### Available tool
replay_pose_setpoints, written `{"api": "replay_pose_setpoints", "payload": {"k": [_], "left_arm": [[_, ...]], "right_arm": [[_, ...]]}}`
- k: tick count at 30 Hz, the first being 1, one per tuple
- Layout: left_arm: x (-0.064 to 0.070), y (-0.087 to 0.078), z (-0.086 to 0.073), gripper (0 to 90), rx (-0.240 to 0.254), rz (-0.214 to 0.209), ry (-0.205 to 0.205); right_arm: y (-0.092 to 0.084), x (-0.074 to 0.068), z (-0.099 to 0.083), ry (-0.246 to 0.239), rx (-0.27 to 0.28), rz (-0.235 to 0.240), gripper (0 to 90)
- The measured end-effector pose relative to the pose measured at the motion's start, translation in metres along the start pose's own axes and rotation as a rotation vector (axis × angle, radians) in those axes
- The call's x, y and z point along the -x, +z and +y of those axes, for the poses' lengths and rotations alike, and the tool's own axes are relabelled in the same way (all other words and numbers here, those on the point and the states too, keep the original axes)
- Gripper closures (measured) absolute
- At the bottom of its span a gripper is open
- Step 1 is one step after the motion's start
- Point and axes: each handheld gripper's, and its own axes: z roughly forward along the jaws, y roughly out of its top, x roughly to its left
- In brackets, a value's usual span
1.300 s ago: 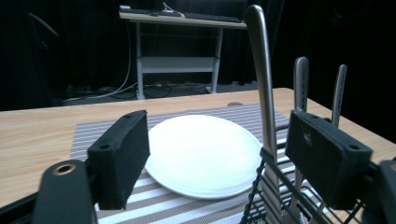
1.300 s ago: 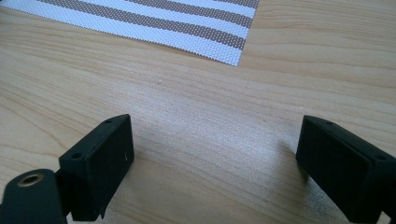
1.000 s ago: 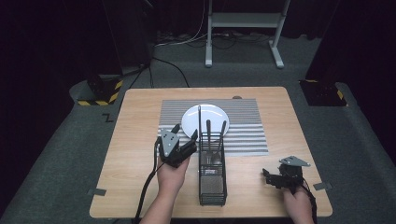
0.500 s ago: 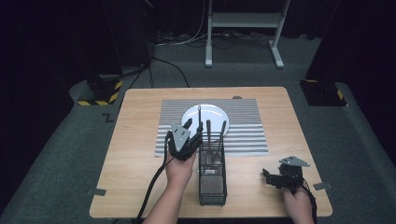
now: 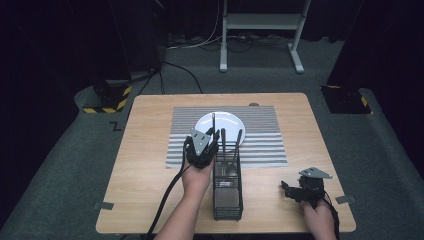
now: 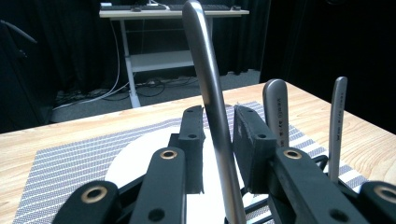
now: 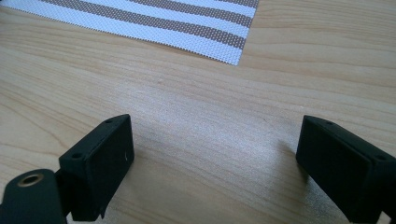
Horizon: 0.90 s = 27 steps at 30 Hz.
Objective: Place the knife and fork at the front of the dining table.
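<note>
A black wire caddy [image 5: 227, 196] stands on the wooden table [image 5: 150, 150] with three metal utensils upright in its far end. My left gripper [image 5: 212, 136] is at the tallest handle [image 5: 213, 121]. In the left gripper view the handle [image 6: 208, 79] rises between the pads of this gripper [image 6: 218, 114]. The jaws have just been closing; the handle lies against the right pad, and a thin strip of plate shows beside the left pad. My right gripper [image 5: 286, 189] rests low on the table at the right, with its jaws [image 7: 215, 140] wide open over bare wood.
A white plate [image 5: 227, 121] lies on a striped mat [image 5: 260, 145] just beyond the caddy. Two shorter handles [image 6: 275, 105] [image 6: 337, 121] stand right of the tall one. A cable trails from the left gripper toward the near edge. A metal stand [image 5: 260, 30] is on the floor behind.
My left gripper has moved toward the far end of the caddy and its jaws have narrowed around the tall handle. The right gripper has kept still.
</note>
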Motion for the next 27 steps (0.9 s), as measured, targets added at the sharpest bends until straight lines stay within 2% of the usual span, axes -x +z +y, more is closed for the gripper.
{"api": "replay_pose_setpoints", "payload": {"k": [3,11,15,19,27], "left_arm": [[0.0,0.002,0.0,76.6,-0.004,0.003,-0.004],[0.003,0.001,0.0,77.7,-0.001,0.02,-0.01],[0.003,0.0,0.001,78.4,-0.003,0.012,-0.027],[0.005,-0.002,0.001,78.5,0.002,0.005,-0.021],[0.01,-0.004,0.002,79.8,0.013,-0.017,-0.035]], "right_arm": [[0.0,0.0,0.0,0.0,0.0,0.0,10.9],[0.0,0.0,0.0,0.0,0.0,0.0,10.9],[0.0,0.0,0.0,0.0,0.0,0.0,10.9],[0.0,0.0,0.0,0.0,0.0,0.0,11.0],[0.0,0.0,0.0,0.0,0.0,0.0,10.9]]}}
